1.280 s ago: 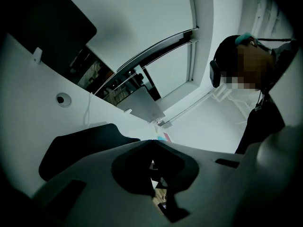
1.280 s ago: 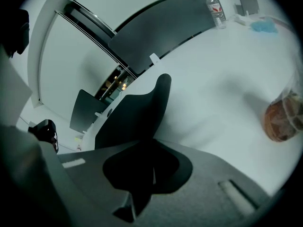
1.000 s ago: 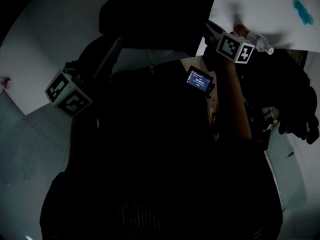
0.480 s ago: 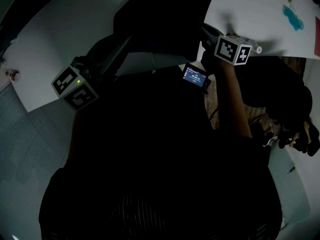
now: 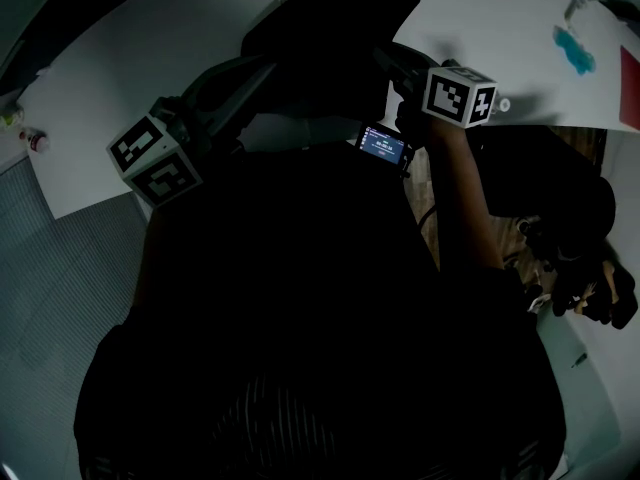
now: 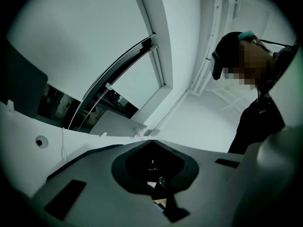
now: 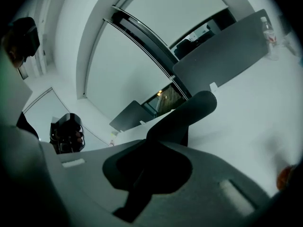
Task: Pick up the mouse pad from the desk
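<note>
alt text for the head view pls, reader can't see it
Seen from above, a dark mouse pad is held up over a white desk, the right gripper shut on one edge and the left gripper at the other. The person's dark clothing fills the lower frame.

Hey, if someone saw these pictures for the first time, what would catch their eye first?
Probably the big black mouse pad, held above the white desk at the top of the head view, the jaws of the right gripper shut on it. Then the two black-and-white marker cubes either side, and a small glowing screen below the right one.
</note>
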### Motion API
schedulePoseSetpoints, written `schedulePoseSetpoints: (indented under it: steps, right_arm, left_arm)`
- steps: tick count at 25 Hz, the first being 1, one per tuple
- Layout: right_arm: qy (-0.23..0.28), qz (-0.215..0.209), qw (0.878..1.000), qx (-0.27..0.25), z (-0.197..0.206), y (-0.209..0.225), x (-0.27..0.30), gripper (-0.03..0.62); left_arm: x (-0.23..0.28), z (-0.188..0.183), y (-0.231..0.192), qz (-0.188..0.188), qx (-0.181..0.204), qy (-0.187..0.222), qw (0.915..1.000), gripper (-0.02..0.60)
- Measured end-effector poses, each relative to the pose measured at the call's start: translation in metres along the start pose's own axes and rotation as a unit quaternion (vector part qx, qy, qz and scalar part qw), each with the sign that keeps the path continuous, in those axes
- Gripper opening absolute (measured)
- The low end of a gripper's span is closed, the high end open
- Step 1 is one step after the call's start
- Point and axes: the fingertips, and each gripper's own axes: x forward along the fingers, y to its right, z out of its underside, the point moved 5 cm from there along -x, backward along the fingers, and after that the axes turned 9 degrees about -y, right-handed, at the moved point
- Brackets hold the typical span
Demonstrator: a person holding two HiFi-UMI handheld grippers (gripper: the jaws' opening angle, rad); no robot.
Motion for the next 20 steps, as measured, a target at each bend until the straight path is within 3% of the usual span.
schedulePoseSetpoints:
  steps: [12, 20]
  right_arm:
    - [0.007, -0.056, 0.996, -0.072, -0.023, -0.076, -0.026, 0.015]
    - [0.023, -0.073, 0.988, -0.132, -0.042, -0.111, -0.047, 0.017]
  left_arm:
    - [-0.02, -0.016, 0.038, 0.011, 0.051, 0.03, 0.9982, 0.008]
    - [-0.028, -0.014, 0.057, 0.018, 0.047, 0.053, 0.9973, 0.008]
